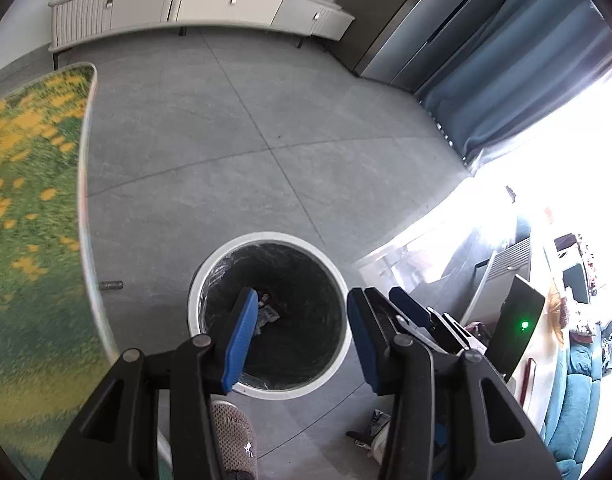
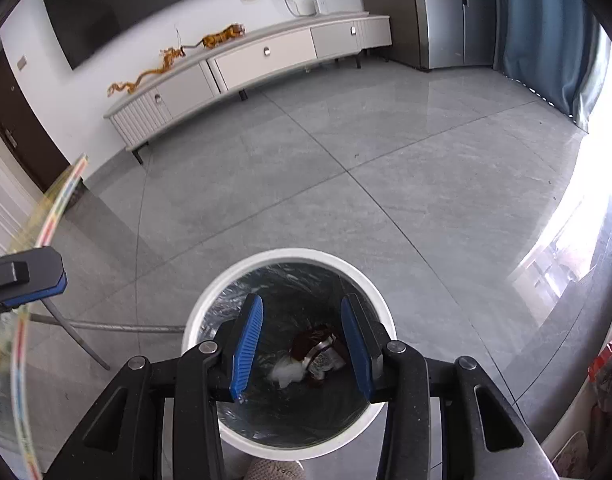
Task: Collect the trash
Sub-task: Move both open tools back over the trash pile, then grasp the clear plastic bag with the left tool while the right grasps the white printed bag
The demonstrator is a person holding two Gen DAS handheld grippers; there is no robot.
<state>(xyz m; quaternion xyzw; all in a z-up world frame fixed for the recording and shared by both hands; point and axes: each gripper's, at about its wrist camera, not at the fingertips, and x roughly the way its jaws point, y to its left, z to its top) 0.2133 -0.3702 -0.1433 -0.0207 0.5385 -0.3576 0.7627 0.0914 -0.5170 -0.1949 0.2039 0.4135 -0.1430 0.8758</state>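
A round white trash bin (image 1: 338, 276) with a black liner stands on the grey tile floor; it also shows in the right wrist view (image 2: 209, 292). Crumpled trash lies at its bottom: a brown wrapper (image 2: 316, 344) and white paper (image 2: 285, 374), with a scrap visible in the left wrist view (image 1: 267, 314). My left gripper (image 1: 299, 340) is open and empty above the bin. My right gripper (image 2: 301, 348) is open and empty, directly over the bin's mouth. The right gripper's fingers (image 1: 406, 312) show beside the left one.
A table with a green and yellow flowered cloth (image 1: 29, 216) stands at the left; its edge (image 2: 45, 224) and metal leg (image 2: 117, 326) show in the right view. A slippered foot (image 1: 233, 436) is below the bin. A white TV cabinet (image 2: 249, 64) lines the far wall.
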